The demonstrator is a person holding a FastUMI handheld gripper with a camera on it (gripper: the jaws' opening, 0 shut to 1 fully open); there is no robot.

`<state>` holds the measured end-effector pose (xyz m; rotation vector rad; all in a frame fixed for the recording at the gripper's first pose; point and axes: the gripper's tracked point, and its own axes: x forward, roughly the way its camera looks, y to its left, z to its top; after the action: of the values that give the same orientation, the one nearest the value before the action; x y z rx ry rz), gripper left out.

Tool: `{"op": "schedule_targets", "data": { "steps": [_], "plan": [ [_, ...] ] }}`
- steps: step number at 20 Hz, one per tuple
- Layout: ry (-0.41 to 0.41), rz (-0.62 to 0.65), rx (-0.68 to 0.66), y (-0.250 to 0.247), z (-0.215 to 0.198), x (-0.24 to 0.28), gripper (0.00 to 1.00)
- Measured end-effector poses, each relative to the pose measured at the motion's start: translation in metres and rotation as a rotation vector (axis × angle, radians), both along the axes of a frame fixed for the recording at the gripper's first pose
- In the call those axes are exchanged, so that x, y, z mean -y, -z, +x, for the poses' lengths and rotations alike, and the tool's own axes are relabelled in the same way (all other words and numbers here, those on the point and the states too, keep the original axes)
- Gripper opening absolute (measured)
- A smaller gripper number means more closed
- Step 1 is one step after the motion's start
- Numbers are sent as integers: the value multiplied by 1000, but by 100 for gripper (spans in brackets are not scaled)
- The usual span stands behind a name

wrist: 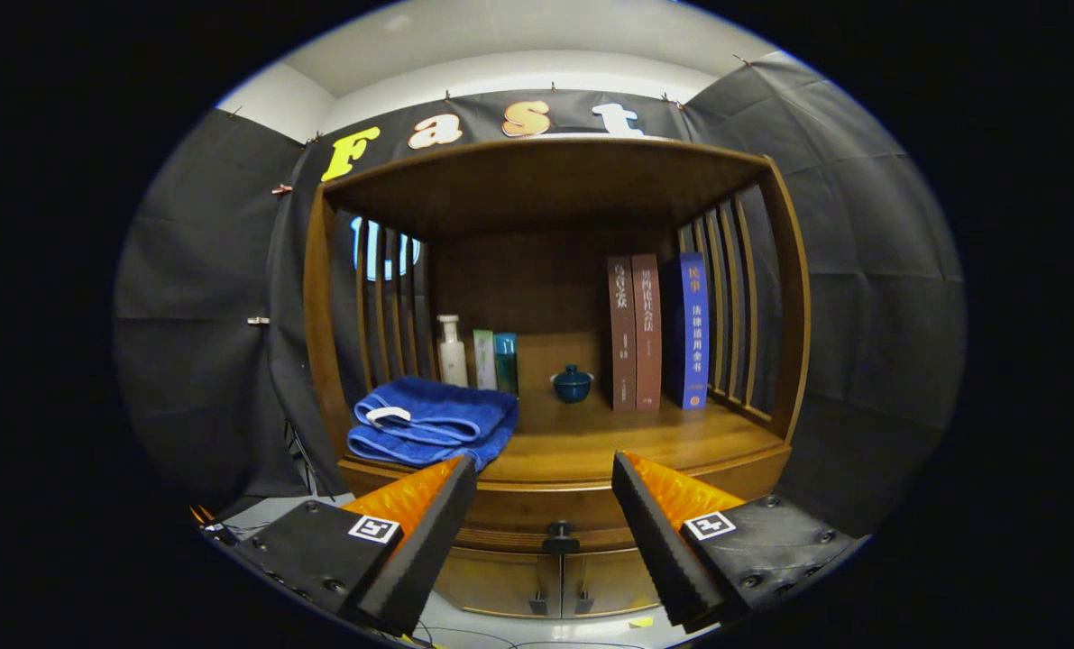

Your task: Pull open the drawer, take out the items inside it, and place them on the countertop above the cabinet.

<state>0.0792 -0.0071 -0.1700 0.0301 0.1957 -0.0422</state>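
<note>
Fingers (544,473) spread open, empty; drawer knob (560,537) between them, just ahead; folded towel (433,421) overhangs countertop (591,446) edge.

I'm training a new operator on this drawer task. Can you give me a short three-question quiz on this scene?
1. True or false: the drawer is already pulled open.
2. Which lies on the countertop, left side? A) folded blue towel B) red plate C) glass jar
3. Fill in: the claw is open, and between its fingers, beyond them, sits the drawer's dark ____.

Key: 1 false; 2 A; 3 knob.
</note>
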Motion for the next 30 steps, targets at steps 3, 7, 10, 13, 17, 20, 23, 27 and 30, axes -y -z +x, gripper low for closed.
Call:
{"op": "schedule_targets", "data": {
  "steps": [3,7,10,13,17,20,23,27,30],
  "plan": [
    [13,19,-59,34,17,6,99],
    [18,37,-145,91,31,10,98],
    [31,48,-199,125,37,16,96],
    [38,47,-255,149,40,18,93],
    [39,45,-297,169,43,18,78],
    [39,32,-309,168,43,19,65],
    [26,14,-325,171,43,18,51],
    [30,29,-334,171,41,18,42],
    [32,17,-349,171,35,18,42]
  ]
}}
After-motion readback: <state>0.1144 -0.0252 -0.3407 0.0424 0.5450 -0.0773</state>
